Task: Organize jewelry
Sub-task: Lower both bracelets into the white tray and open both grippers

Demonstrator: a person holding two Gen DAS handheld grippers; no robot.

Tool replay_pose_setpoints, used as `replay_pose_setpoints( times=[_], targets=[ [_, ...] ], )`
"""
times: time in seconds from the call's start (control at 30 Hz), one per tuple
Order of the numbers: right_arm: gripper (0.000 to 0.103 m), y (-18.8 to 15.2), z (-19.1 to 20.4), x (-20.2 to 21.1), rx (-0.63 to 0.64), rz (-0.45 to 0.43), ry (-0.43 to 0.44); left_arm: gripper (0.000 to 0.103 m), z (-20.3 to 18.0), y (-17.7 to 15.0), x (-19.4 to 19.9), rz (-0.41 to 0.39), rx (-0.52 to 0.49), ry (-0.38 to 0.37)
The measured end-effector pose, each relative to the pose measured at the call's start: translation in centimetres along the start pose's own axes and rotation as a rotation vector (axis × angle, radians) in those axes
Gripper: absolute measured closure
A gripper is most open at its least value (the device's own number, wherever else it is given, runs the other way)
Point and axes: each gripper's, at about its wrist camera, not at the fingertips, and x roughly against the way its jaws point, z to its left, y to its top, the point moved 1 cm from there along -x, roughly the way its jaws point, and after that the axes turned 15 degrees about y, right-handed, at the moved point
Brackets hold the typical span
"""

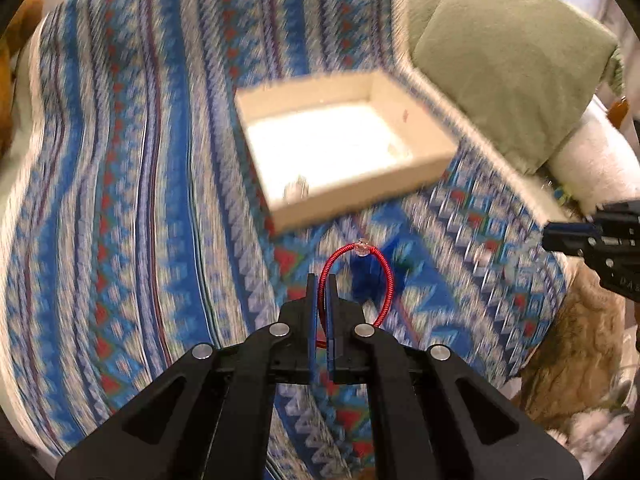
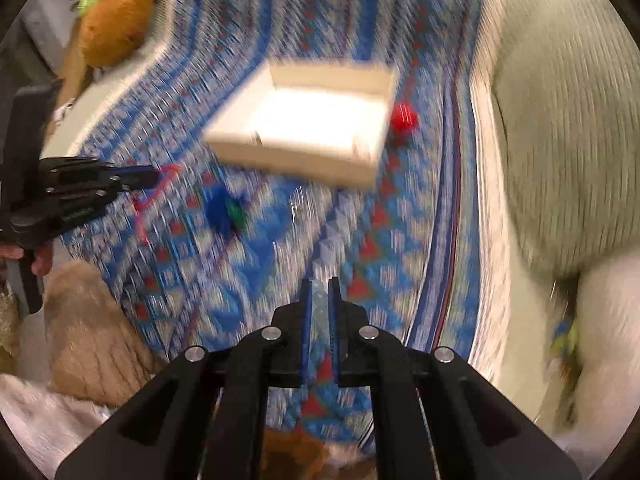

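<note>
The left tool (image 1: 322, 280) is nearly closed, clamping a red cord bracelet with a clear bead (image 1: 357, 276) above the blue patterned blanket (image 1: 120, 184). The right tool (image 2: 320, 284) is almost closed on a string of pale translucent beads (image 2: 319, 304). The shallow white cardboard box (image 1: 424, 168) lies farther away on the blanket.

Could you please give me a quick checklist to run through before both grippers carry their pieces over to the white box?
1. Left gripper shut on the red cord bracelet: ok.
2. Right gripper shut on the clear bead piece: ok, though blurred.
3. White box open and upright on the blanket: ok.
4. Room left in the box: ok, floor mostly bare.
5. Red item lying outside the box: not ok.
6. Blue and green piece on the blanket: not ok.
</note>
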Motion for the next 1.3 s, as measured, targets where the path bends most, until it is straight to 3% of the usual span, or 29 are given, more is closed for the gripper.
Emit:
replay_pose_setpoints(
  times=[0.1, 0.27, 0.53, 0.6, 0.67, 0.7, 0.77, 0.83, 0.87, 1.03, 1.3],
  targets=[
    [0.094, 5.1, 0.3, 0.2, 0.091, -0.058, -0.026, 0.099, -0.2, 3.8, -0.2, -0.052, -0.032, 0.010],
    [0.094, 11.3, -0.4, -2.8, 0.146, -0.070, -0.040, 0.099, -1.0, 8.0, -3.3, -0.041, -0.082, 0.034],
    [0.094, 15.3, -2.7, -8.9, 0.124, -0.007, -0.062, 0.099, -1.3, 9.9, -9.1, 0.045, -0.116, 0.058],
    [0.094, 15.7, -3.3, -9.4, 0.117, -0.003, -0.071, 0.090, -1.2, 9.9, -9.6, 0.041, -0.119, 0.076],
    [0.093, 15.8, -3.7, -9.1, 0.110, -0.012, -0.079, 0.053, -0.8, 9.9, -9.8, 0.044, -0.117, 0.093],
    [0.092, 15.8, -3.8, -8.8, 0.107, -0.020, -0.078, 0.046, -0.6, 9.9, -9.6, 0.038, -0.112, 0.115],
    [0.072, 15.5, -3.7, -7.5, 0.105, -0.049, -0.093, 0.042, -0.2, 9.6, -8.8, 0.026, -0.107, 0.124],
    [0.063, 14.8, -3.5, -6.0, 0.106, -0.081, -0.109, 0.036, 0.3, 9.2, -7.4, 0.003, -0.095, 0.129],
    [0.063, 14.2, -3.3, -5.1, 0.109, -0.094, -0.114, 0.029, 0.6, 8.8, -6.3, -0.020, -0.088, 0.142],
    [0.063, 10.2, -2.2, -2.3, 0.116, -0.104, -0.120, 0.027, 0.7, 6.0, -2.4, -0.075, -0.082, 0.120],
    [0.063, 2.1, -1.9, -3.6, 0.049, 0.011, -0.088, 0.024, -2.1, 0.2, -1.5, -0.022, -0.105, 0.058]
  ],
)
